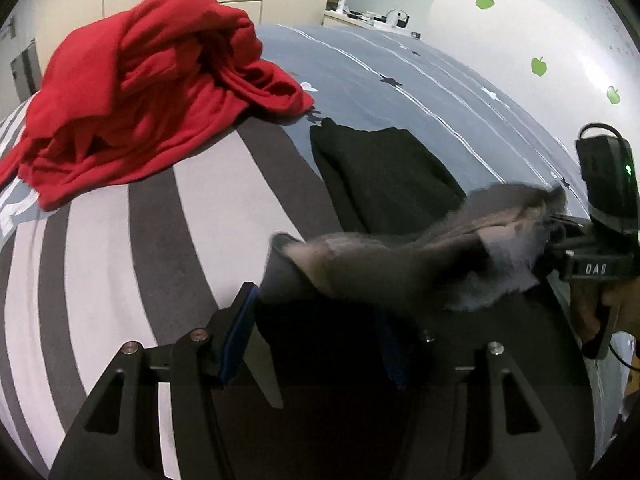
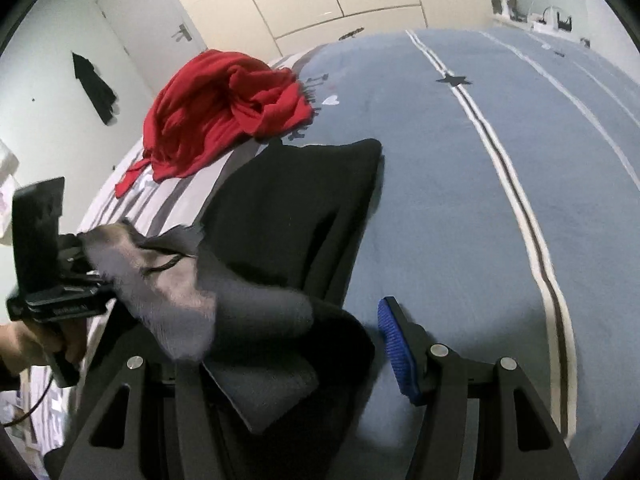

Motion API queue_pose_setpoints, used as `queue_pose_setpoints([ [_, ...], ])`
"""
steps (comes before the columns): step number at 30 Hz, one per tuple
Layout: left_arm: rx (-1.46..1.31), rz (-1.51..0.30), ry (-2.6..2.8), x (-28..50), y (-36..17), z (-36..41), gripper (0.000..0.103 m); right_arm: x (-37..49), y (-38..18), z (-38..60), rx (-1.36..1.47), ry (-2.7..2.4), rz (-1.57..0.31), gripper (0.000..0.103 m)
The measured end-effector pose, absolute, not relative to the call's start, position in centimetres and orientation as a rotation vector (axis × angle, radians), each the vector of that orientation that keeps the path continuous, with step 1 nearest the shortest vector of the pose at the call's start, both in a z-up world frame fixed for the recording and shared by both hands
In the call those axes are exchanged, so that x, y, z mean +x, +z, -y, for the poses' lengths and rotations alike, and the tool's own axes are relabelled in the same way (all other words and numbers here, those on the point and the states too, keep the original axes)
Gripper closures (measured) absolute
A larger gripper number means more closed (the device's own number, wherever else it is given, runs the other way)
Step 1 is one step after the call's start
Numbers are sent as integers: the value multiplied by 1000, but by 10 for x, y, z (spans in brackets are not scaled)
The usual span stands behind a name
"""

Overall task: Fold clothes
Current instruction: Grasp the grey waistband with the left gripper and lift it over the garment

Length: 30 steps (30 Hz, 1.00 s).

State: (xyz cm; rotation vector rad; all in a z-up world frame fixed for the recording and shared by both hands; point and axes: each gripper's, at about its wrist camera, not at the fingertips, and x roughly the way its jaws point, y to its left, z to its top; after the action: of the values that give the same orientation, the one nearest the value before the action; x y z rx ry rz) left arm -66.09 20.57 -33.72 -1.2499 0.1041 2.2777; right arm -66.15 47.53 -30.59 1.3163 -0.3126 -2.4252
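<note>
both tongs (image 1: 316,336) (image 2: 304,344) carry grey garment (image 1: 400,264)

Striped bed (image 2: 440,200) — red garment (image 2: 224,112) (crumpled), black garment (image 2: 296,216).

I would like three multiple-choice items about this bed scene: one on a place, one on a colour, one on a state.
1. Where does the crumpled red garment lie?
A. on the striped part of the bed cover
B. on the floor
C. on the white cabinet

2. What colour is the flat garment on the blue-grey bed cover?
A. white
B. black
C. green

3. In what state is the grey knitted cloth?
A. lying flat and folded
B. held up between both grippers
C. hanging on the wall

Answers:
1 A: grey and white stripes show under it.
2 B: it is plainly black.
3 B: the left gripper and the right gripper each have it between their fingers.
</note>
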Motion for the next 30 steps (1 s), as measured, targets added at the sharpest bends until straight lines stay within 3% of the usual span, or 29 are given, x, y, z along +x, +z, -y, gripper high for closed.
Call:
queue_pose_setpoints([
  [14, -1233, -25, 2220, -669, -339, -207, 49, -645, -284, -508, 1284, -2358, 400, 48],
  [22, -1234, -13, 2233, -671, -341, -205, 49, -709, -283, -512, 1438, -2308, 492, 46],
  [30, -1237, -7, 2253, -672, -338, -209, 49, -733, -279, -466, 1475, -2260, 244, 44],
])
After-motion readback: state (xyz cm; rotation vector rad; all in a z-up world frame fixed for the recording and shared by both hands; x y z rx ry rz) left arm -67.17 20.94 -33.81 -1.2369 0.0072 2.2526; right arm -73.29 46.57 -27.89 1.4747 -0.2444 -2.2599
